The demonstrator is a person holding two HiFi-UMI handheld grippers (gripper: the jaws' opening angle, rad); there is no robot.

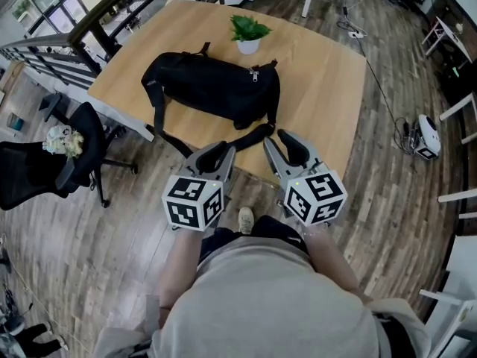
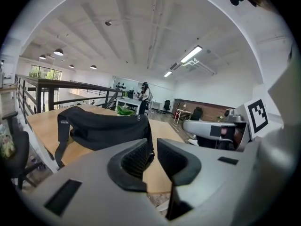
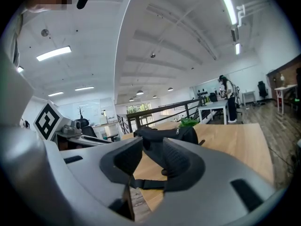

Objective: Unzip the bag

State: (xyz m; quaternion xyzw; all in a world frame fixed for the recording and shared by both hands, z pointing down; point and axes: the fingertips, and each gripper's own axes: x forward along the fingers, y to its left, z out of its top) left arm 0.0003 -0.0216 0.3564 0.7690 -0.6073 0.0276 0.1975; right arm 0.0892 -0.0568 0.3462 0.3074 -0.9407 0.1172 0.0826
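A black bag [image 1: 212, 88] lies across the wooden table [image 1: 328, 88], its silver zipper pull [image 1: 254, 73] on top near its right end. One strap [image 1: 252, 136] trails to the table's front edge. My left gripper [image 1: 218, 154] hovers at that front edge, short of the bag, jaws a little apart with nothing between them. My right gripper [image 1: 283, 144] is beside it, open wider and also empty. In the left gripper view the bag [image 2: 101, 126] sits beyond the left gripper [image 2: 154, 147]. In the right gripper view the bag [image 3: 167, 135] lies ahead of the right gripper [image 3: 151, 149].
A small potted plant [image 1: 248, 34] stands on the table behind the bag. A black office chair [image 1: 67, 162] is on the floor at the left, beside a railing [image 1: 67, 39]. A white device [image 1: 426, 136] with a cable lies on the floor at the right.
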